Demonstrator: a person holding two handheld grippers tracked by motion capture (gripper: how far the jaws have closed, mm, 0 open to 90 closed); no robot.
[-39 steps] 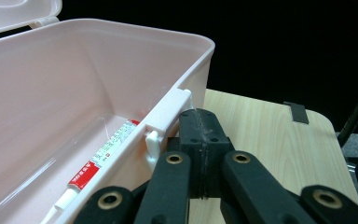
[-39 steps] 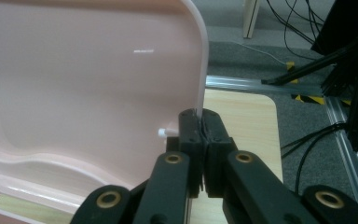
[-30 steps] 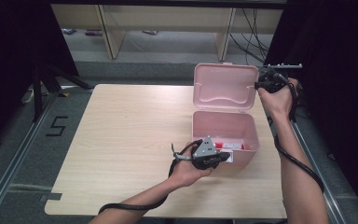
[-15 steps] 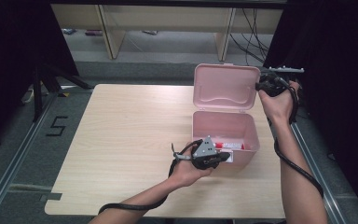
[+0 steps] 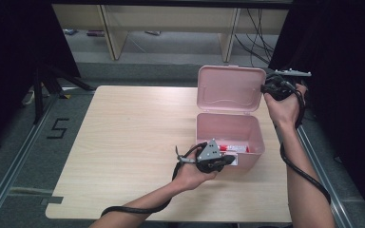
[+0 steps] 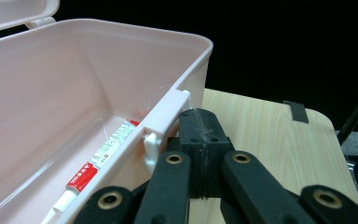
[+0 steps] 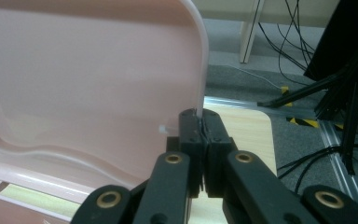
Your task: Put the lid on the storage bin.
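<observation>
Near the table's [image 5: 123,142] right edge, the pink box [image 5: 228,130] is steadied by the left gripper [image 5: 225,160], jaws pressed together on its front wall; its lid [image 5: 230,89], pinched by the right gripper [image 5: 267,88], has been raised upright, leaving the box fully open.

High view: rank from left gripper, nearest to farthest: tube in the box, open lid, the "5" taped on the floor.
From the left gripper, at the box's near wall:
1. Tube, just past that wall, inside the box.
2. Lid, standing open at the back, right gripper on its edge.
3. "5" mark, on the floor, far left of the table.
</observation>
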